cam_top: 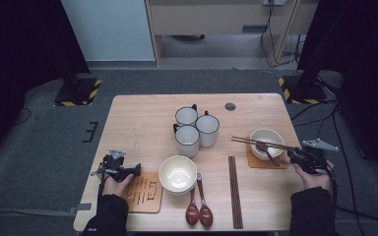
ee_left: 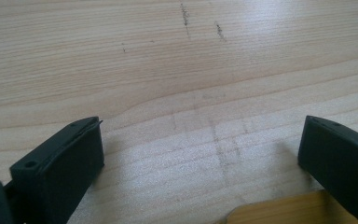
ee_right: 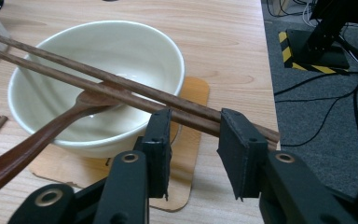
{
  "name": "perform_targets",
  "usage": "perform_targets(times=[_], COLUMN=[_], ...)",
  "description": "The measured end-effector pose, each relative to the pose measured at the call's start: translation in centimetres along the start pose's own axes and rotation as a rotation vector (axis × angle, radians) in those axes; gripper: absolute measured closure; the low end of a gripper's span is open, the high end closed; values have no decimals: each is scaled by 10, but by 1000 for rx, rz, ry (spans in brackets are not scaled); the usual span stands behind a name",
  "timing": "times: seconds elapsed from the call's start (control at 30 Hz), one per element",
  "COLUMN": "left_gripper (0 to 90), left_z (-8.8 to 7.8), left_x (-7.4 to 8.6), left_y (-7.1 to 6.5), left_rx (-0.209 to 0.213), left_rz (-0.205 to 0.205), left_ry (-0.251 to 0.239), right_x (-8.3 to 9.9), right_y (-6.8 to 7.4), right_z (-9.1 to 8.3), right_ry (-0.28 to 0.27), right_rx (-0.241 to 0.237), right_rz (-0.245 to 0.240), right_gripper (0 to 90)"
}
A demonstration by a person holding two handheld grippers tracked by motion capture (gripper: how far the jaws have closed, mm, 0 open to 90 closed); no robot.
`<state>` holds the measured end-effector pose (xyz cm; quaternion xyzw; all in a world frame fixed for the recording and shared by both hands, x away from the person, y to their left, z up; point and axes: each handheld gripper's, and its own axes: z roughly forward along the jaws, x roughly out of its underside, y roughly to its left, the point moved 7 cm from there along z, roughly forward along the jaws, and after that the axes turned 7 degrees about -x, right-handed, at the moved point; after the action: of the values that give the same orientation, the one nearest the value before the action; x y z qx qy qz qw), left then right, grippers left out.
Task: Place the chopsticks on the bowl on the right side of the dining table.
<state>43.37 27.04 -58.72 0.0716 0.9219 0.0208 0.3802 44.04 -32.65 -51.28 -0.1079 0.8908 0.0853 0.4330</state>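
The right gripper (ee_right: pixel 193 140) has its jaws apart, one on each side of a pair of chopsticks (ee_right: pixel 121 88) without pressing on it; the pads stand clear of the wood, so the pair rests on its own across the rim of a white bowl (ee_right: pixel 121 51). That bowl is the landmark: it sits on a wooden coaster (ee_right: pixel 193 100) near the table's right edge, and one brown spoon (ee_right: pixel 42 135) leans in it, handle out over the near rim. The chopstick ends at the gripper reach just past the bowl toward the right edge of the table (cam_top: pixel 138 123) — little room there, with dark floor and cables beyond.

Left of the bowl, a second pair of chopsticks (cam_top: pixel 235 191) lies flat, running to the near edge; farther left lie two brown spoons (cam_top: pixel 199 209) side by side, then a second white bowl (cam_top: pixel 177 173); behind that one stand three mugs (cam_top: pixel 197 129) in a tight cluster. Counted: two bowls, two chopstick pairs, three spoons, three mugs, two coasters.

Farthest left of the bowl, the left gripper (cam_top: pixel 123 171) rests low by the second, slotted coaster (cam_top: pixel 145 194), its jaws wide apart with nothing but bare wood between them; a corner of that coaster (ee_left: pixel 279 212) shows by one jaw — open table lies ahead of it.
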Motion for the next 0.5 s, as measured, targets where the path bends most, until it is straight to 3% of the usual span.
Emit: perform_targets(times=[0.13, 0.4, 0.5], left_gripper=[0, 0, 0], left_z=[0, 0, 0], left_x=[0, 0, 0], left_y=[0, 0, 0], left_rx=[0, 0, 0], left_rz=[0, 0, 0], left_ry=[0, 0, 0], right_x=[-4, -24, -29], right_y=[5, 17, 20], right_z=[-4, -14, -12], right_ry=[-26, -150, -140], right_rx=[-29, -71, -93], right_rz=[-8, -20, -30], right_gripper=[580, 500, 448])
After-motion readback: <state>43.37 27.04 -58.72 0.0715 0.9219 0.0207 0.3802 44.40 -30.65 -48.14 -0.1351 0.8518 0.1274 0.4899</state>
